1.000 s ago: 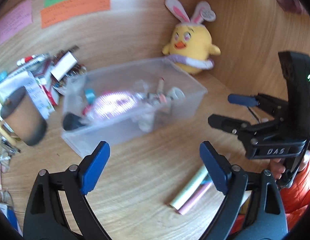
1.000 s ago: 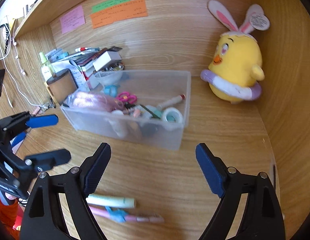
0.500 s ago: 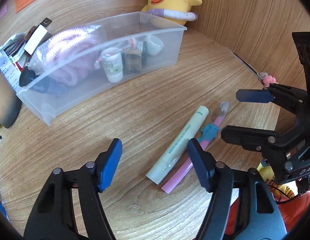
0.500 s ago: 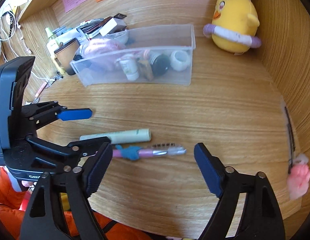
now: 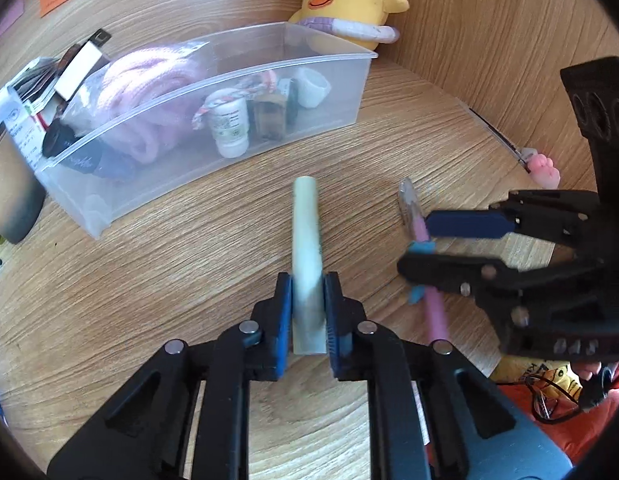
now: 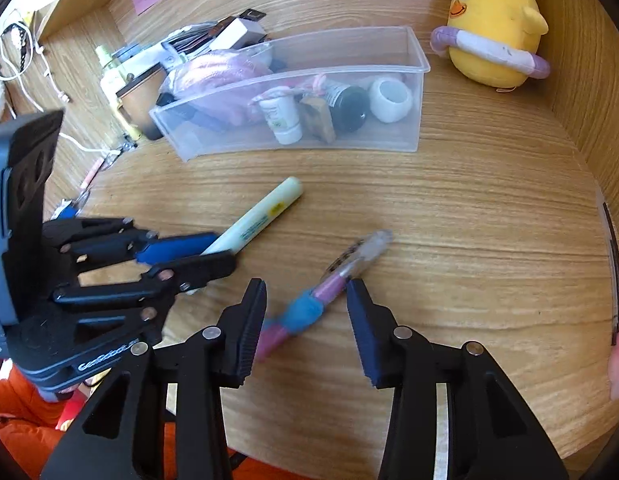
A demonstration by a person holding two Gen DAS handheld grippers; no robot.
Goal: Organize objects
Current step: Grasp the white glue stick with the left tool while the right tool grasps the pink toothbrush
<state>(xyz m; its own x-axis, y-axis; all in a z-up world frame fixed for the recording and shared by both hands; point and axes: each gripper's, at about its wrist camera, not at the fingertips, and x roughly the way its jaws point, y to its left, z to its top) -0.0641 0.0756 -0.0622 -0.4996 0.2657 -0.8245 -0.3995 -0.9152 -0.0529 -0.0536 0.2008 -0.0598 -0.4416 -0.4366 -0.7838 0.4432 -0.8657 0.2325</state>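
Note:
My left gripper [image 5: 307, 312] is shut on a pale green highlighter [image 5: 305, 232], which lies along the wooden desk; it also shows in the right wrist view [image 6: 257, 216]. My right gripper [image 6: 307, 320] is open, its jaws on either side of a pink pen with a blue grip [image 6: 329, 284], not touching it that I can see. The pen shows in the left wrist view [image 5: 419, 240] too. A clear plastic bin [image 6: 413, 120] stands behind, holding a pink pouch, small bottles and a white tape roll.
A yellow chick plush [image 6: 493, 24] sits in the back right corner. A brown cup [image 6: 143, 100], boxes and papers crowd the left behind the bin. A pink paw-topped pen [image 5: 543, 164] lies along the right wall. The desk's front edge is close below.
Both grippers have dropped to the desk. The left has closed on the highlighter. The right has narrowed around the pink pen, which looks blurred.

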